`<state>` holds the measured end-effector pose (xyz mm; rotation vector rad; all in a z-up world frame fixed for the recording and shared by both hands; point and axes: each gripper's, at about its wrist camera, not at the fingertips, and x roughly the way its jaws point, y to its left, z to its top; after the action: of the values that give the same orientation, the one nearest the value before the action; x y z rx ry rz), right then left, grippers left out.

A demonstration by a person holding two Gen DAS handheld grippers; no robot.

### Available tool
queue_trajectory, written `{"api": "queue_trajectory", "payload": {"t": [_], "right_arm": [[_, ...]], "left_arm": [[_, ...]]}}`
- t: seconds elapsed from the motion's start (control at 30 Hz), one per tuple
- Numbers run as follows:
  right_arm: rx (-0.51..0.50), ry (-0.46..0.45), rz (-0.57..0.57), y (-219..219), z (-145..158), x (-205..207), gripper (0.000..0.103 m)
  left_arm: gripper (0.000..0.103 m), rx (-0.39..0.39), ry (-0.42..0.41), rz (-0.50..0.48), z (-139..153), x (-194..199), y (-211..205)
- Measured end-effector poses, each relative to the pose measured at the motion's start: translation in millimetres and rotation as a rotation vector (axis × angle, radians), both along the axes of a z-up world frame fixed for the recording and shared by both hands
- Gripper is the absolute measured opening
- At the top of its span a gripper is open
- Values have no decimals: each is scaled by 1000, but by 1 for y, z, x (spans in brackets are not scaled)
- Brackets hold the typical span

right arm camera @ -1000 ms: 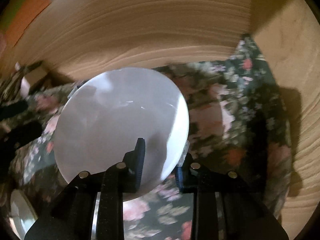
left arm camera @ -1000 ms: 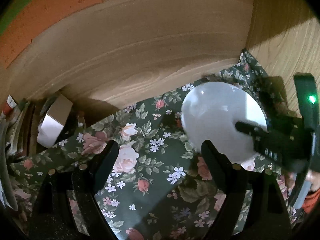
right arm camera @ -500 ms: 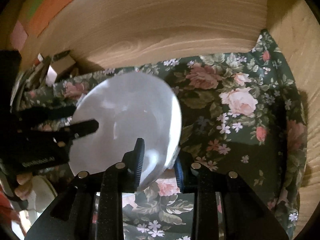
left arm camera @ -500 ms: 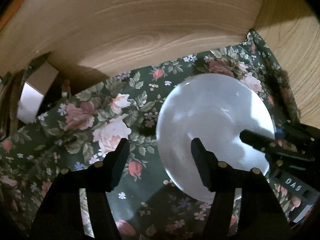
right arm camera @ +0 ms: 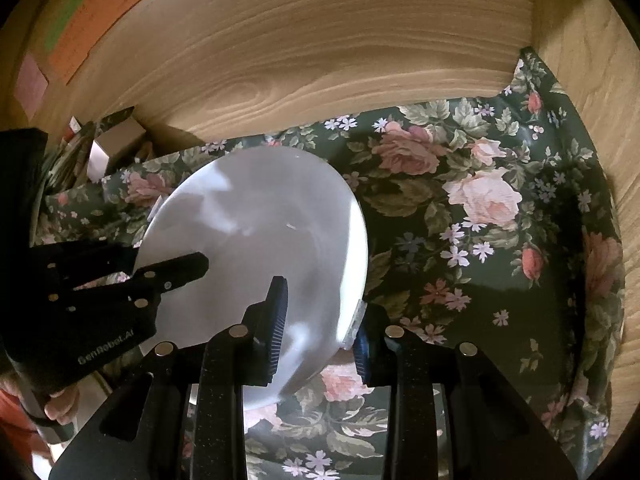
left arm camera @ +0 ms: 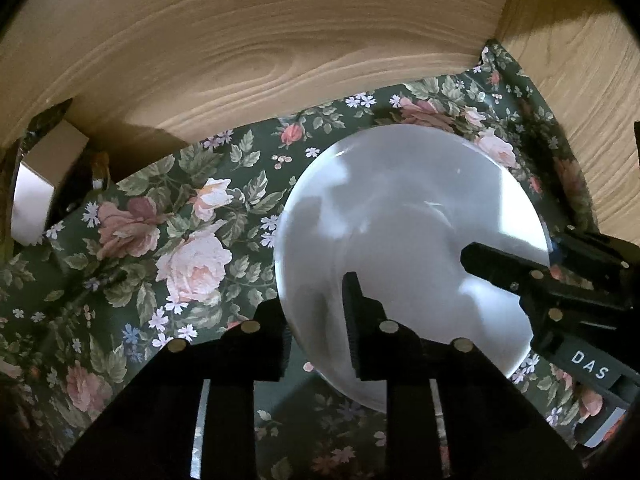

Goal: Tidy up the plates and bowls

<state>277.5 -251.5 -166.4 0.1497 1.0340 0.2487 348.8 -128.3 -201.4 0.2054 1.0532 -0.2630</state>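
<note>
**White plate held at two edges over the floral cloth**

Left wrist view: the round white glazed plate (left arm camera: 412, 256) hangs tilted above the dark green rose-patterned tablecloth (left arm camera: 168, 240), in a corner of pale wood-grain panels (left arm camera: 248, 48). The left gripper (left arm camera: 316, 320) has just been closing; its black fingers now stand on either side of the plate's near-left rim, one in front of the face, one behind, pressed on it. The right gripper (left arm camera: 516, 264) reaches in from the right and clamps the opposite edge. A small cardboard box (left arm camera: 36, 196) sits far left.

Right wrist view: the right gripper (right arm camera: 320, 320) is closed on the plate's (right arm camera: 256, 248) lower right rim. The left gripper (right arm camera: 168, 268) grips the left edge, a person's hand (right arm camera: 60, 404) behind it. Orange and pink paper notes (right arm camera: 92, 20) stick to the panel.
</note>
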Motion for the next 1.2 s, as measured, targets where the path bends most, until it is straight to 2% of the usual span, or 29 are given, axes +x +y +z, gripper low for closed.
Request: {"api": "queue_trajectory", "payload": {"t": [0.2,0.47,0.87,1.2], "right_arm": [[-4,-29,2,8,4,-2,27],[21,-99,11,11,30,-18,27],[33,-196,55,29,68,-52,27],[43,-248,103,55,86,-81,27]], "left_arm": [[23,-2,-18,7,7,-9,1],[23,-22,-89,19,34,-27,8],[23,-56,-172,62,73,-73,34],[23,-73,-216,105,88,-114,58]]}}
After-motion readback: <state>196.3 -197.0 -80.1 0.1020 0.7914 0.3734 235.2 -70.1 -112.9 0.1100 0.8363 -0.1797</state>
